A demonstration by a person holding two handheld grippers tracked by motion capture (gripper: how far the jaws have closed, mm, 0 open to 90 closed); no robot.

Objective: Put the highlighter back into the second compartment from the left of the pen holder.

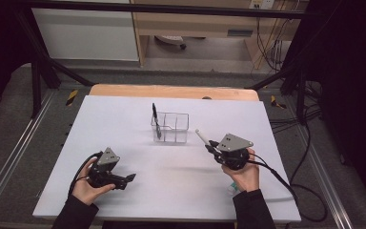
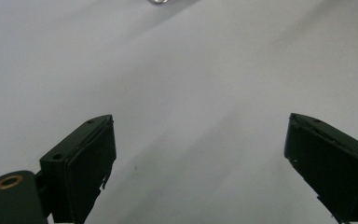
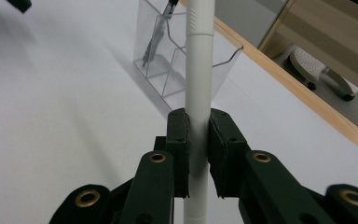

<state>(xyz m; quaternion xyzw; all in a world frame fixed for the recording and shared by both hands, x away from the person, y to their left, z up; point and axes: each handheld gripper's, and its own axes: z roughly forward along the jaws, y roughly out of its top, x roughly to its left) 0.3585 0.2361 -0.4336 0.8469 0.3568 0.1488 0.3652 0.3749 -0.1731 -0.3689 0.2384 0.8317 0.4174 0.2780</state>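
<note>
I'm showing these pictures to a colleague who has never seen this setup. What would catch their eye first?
Most likely the white pen clamped in the right claw, pointing toward the clear organizer at the middle of the white table. A black pen already leans in the organizer's left compartment. The left claw rests open and unloaded near the table's front left.

light: bright, even | shadows: soft | focus: slightly blurred | edges: dark

White pen [image 1: 201, 137] in right gripper [image 1: 211, 145], near organizer [image 1: 170, 128]
</note>
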